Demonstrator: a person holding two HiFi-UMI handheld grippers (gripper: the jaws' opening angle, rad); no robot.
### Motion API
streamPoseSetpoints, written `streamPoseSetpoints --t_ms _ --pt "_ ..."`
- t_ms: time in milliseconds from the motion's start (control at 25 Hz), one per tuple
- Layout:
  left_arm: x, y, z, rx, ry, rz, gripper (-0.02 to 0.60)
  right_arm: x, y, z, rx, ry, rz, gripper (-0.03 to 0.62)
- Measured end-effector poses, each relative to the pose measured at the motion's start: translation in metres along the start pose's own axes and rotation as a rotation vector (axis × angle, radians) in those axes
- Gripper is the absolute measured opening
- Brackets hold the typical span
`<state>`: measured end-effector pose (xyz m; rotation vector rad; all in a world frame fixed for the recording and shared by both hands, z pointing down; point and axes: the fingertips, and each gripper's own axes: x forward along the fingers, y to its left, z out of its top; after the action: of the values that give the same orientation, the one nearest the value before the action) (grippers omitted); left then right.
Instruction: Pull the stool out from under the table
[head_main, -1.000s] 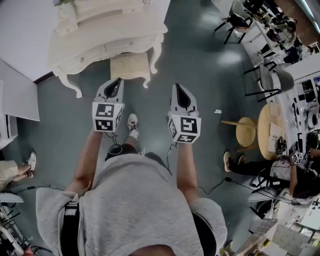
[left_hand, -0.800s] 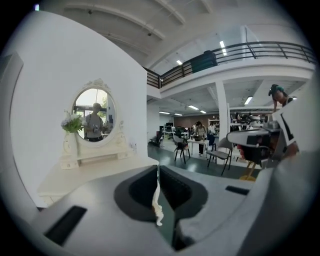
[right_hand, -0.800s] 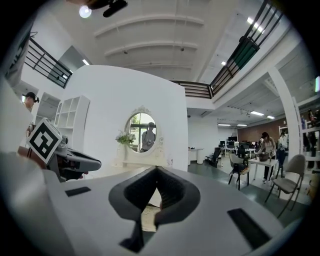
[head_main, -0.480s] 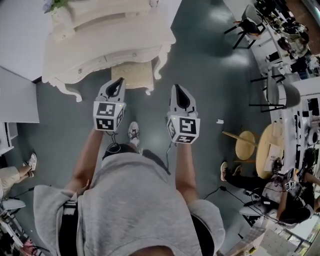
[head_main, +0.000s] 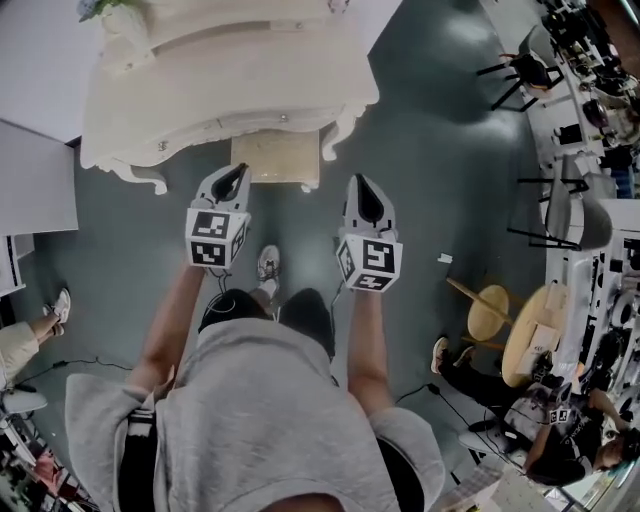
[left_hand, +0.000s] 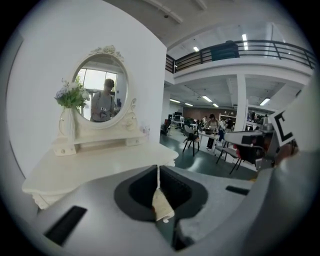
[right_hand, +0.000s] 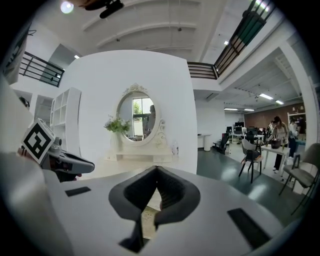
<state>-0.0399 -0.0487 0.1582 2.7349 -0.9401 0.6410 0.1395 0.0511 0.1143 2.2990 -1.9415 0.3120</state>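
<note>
The left tool (head_main: 236, 172) and the right tool (head_main: 361, 188) both have their jaws pressed together, with nothing between them. Just beyond them the stool (head_main: 276, 158) stands half under the white bench (head_main: 230, 112). It looks stiff and rather light, with a padded seat. I would take hold of its front edge near both corners, so that it slides out straight.

Bright overhead light; floor glare; fisheye edges; slight blur.
</note>
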Motion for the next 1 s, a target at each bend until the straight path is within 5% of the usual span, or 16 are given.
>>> streamPoseSetpoints --t_ms 640,1000 --pt "0.110 0.061 -0.070 -0.141 0.082 0.131 0.015 0.145 -0.021 -0.094 0.005 0.158 0.158 0.011" --pt "0.194 0.113 -0.197 -0.222 0.143 0.177 0.015 0.236 -0.009 -0.239 -0.008 0.285 0.215 0.011"
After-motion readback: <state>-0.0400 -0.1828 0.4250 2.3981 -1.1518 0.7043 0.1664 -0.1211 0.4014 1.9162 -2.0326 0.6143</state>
